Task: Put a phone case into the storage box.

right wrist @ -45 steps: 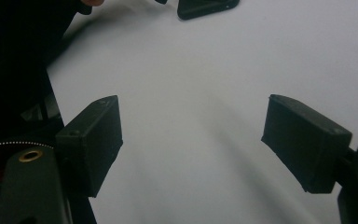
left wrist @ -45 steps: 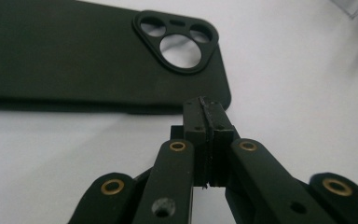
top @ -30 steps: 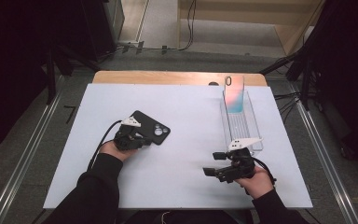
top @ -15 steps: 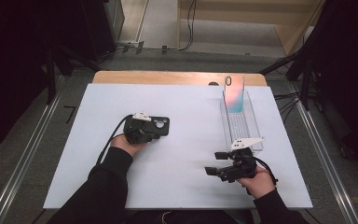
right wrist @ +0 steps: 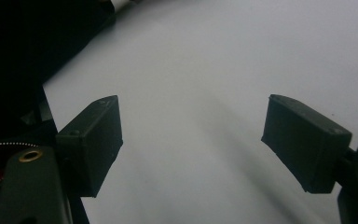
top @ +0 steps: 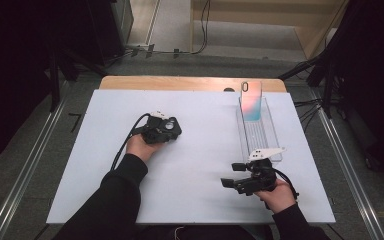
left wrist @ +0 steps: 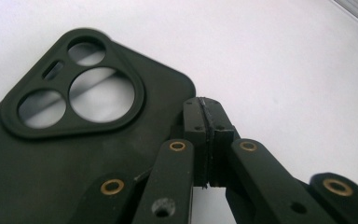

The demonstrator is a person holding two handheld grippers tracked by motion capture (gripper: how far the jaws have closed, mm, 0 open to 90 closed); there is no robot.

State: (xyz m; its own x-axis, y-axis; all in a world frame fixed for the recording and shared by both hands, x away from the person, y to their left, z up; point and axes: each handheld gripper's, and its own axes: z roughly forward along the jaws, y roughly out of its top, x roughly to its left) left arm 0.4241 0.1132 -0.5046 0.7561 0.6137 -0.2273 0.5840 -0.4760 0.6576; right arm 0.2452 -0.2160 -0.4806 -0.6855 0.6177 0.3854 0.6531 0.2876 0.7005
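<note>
The white worktop (top: 200, 165) carries little: a clear plastic rack (top: 258, 132) along its right side, and in the rack's far end one phone case with a pink-to-teal gradient (top: 251, 101) standing upright. The slots nearer the person look empty, as far as the high view lets me tell.

The black phone case (left wrist: 74, 140) is at centre-left of the worktop, well apart from the rack. In the left gripper view its camera cutout, with three round openings and a small slot, shows clearly, and the white surface is visible through the holes. The left gripper (top: 166, 128) has its fingers (left wrist: 193, 128) pressed together at the case's corner edge, with only a thin black line between the pads; it appears to pinch the case's rim, though whether the case is lifted or merely lying on the surface I cannot tell.

The right gripper (top: 232, 175) sits at the near right, just in front of the rack's near end, its fingers (right wrist: 93, 140) spread wide with nothing but bare worktop between them.

My judgement: one case is already racked, the black one is gripped but not yet carried over. Left to do: bring it across to the rack, stand it upright in a free slot, and let go, perhaps with the right gripper steadying it.
</note>
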